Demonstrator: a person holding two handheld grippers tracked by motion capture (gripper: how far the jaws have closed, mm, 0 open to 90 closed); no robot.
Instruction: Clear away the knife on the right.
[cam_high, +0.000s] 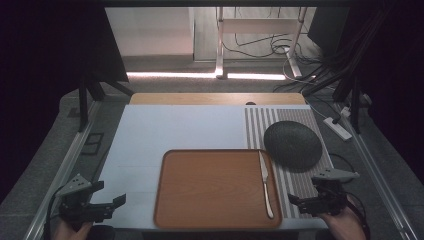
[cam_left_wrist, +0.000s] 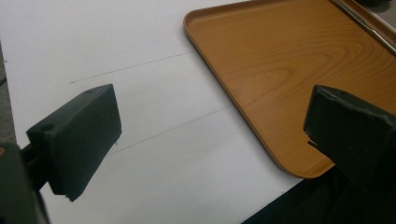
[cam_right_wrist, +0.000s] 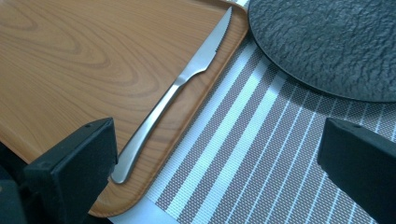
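On the pale table (cam_high: 165, 130), the knife (cam_high: 265, 184) lies along the wooden tray's (cam_high: 210, 187) right edge beside the striped placemat (cam_high: 295, 185) and dark plate (cam_high: 292, 144), so the right gripper (cam_high: 300, 202), jaws apart like the idle left gripper's (cam_high: 107, 207), seems poised to reach left and close on its handle.

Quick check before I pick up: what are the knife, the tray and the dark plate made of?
Knife: looks like one-piece brushed steel, with a grey satin sheen and a serrated edge. Tray: shows wood grain with a smooth finish; whether solid wood or printed laminate I cannot tell. Plate: matt black with a pebbled surface, possibly stoneware.
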